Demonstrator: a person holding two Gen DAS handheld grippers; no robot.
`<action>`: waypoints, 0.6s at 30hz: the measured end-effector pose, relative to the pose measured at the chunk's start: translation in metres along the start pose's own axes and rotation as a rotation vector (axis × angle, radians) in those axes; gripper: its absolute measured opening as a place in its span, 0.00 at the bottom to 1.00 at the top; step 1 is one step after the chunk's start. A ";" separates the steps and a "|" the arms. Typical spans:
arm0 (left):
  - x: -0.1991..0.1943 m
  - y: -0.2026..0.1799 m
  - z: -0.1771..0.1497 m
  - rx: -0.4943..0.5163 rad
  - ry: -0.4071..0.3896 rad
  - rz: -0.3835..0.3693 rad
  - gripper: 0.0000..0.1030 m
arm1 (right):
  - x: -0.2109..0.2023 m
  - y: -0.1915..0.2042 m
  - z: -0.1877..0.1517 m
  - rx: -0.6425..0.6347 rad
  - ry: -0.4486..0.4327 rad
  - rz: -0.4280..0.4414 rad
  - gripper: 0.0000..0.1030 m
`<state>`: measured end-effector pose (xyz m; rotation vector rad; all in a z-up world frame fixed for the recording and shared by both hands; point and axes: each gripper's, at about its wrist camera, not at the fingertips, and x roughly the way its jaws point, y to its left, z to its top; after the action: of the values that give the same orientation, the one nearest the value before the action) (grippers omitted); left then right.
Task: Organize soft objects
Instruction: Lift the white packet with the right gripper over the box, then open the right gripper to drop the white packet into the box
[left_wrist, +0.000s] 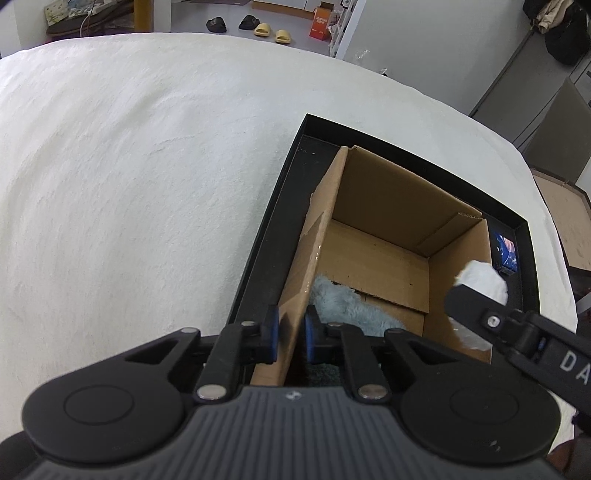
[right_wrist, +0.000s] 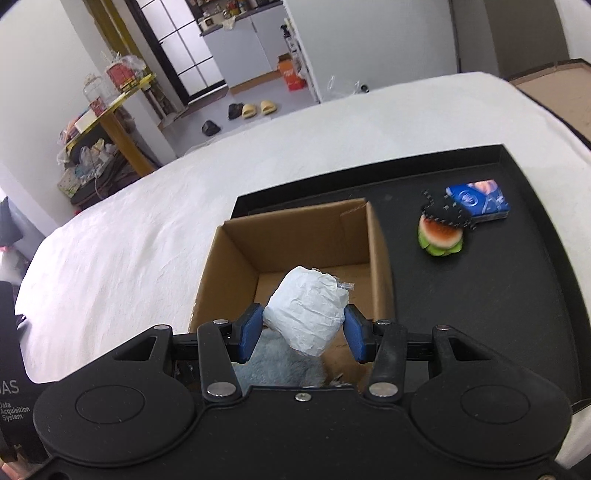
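1. Left claw (left_wrist: 291, 334): pads pinching near-left wall of cardboard box (left_wrist: 376, 254).
2. Right claw (right_wrist: 303, 328): pinching white wrapped bundle (right_wrist: 306, 310), held above box opening.
3. Box interior: pale-blue fluffy item (left_wrist: 347, 310) on floor, near corner.
4. Black tray (right_wrist: 517, 295) carries box; sits on white-covered desk (left_wrist: 129, 184).
5. Tray, right of box: watermelon-coloured soft toy (right_wrist: 439, 236), dark stitched piece (right_wrist: 447, 212) atop it, touching blue packet (right_wrist: 480, 199).

Both wrist cameras look steeply down from close above the box (left_wrist: 384, 236): the left from its near-left wall, the right from its near edge. Both show the tray (right_wrist: 517, 295).
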<state>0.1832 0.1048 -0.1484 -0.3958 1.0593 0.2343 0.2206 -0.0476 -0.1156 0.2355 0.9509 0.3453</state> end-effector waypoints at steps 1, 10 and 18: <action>-0.001 0.000 0.000 0.000 -0.001 -0.001 0.12 | 0.001 0.002 0.000 0.003 0.005 0.010 0.46; -0.003 0.002 -0.001 -0.008 -0.003 -0.005 0.13 | 0.009 0.010 0.010 0.105 0.023 0.134 0.50; -0.012 -0.009 -0.004 0.024 -0.045 0.047 0.17 | 0.004 -0.004 0.004 0.128 0.029 0.132 0.50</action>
<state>0.1772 0.0951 -0.1374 -0.3429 1.0271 0.2712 0.2265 -0.0498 -0.1180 0.4122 0.9901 0.4100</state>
